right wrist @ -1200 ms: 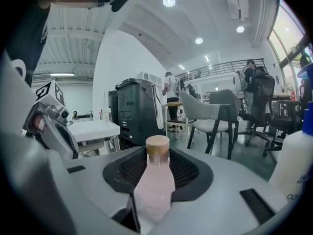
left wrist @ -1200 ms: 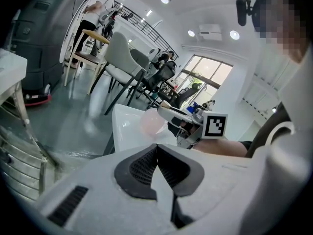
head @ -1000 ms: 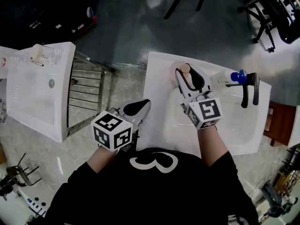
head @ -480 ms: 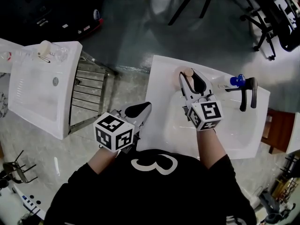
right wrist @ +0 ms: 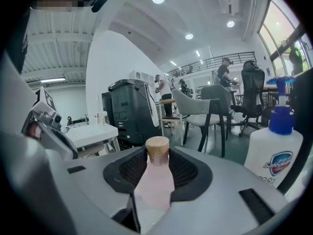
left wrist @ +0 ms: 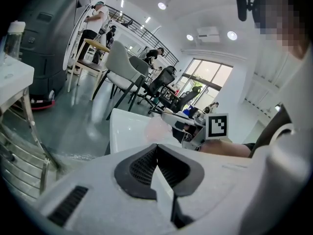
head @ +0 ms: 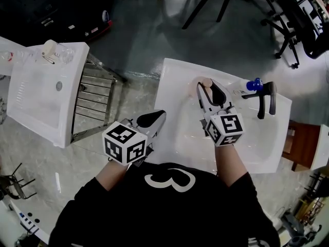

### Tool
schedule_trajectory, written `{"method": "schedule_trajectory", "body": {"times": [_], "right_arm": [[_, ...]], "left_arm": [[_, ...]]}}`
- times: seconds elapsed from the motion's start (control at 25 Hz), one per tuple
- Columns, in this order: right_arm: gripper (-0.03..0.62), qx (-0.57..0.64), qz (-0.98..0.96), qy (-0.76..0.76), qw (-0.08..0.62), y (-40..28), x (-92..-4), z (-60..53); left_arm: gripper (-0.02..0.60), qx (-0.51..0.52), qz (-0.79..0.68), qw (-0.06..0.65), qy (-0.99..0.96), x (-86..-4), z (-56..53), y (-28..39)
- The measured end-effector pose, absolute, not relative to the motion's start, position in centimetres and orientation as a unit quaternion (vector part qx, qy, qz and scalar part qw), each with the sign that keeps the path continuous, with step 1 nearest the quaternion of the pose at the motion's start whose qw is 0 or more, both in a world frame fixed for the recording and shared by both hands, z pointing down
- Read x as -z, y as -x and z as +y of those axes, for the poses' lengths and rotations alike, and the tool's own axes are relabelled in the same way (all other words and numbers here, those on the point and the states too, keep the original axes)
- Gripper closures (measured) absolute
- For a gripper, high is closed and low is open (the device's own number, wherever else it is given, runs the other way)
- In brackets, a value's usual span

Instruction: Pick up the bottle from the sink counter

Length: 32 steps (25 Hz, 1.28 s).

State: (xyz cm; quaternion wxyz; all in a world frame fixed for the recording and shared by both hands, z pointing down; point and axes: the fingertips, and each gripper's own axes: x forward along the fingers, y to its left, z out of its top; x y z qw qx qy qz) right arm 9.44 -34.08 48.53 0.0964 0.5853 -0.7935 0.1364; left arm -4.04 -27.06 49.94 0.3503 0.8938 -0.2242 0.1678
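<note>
Jaws of the right gripper (right wrist: 155, 153) are pinching the pale pink, tan-capped bottle (right wrist: 155, 180) upright at the back rim of the white sink table (head: 169, 86), likely for lifting; the left gripper (left wrist: 156, 150) is idling, jaws pressed together.

A blue-capped soap dispenser (head: 250, 85) stands beside the black faucet (head: 266, 99).

- Black short-sleeved shirt (head: 169, 215), white 3 printed on it.
- White left gripper (head: 153, 117), black ribbed pads, cube with black-and-white square markers.
- Matching white right gripper (head: 208, 88), black pads, same marker cube.
</note>
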Motion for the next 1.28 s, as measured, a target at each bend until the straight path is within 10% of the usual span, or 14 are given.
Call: {"method": "schedule_trajectory", "body": {"times": [1.28], "right_arm": [[0.467,-0.133,-0.834,-0.530,0.075,-10.6,-41.8,-20.5]], "left_arm": [[0.566,-0.115,-0.239,0.292,-0.919,-44.6,-19.9,-1.1]]}}
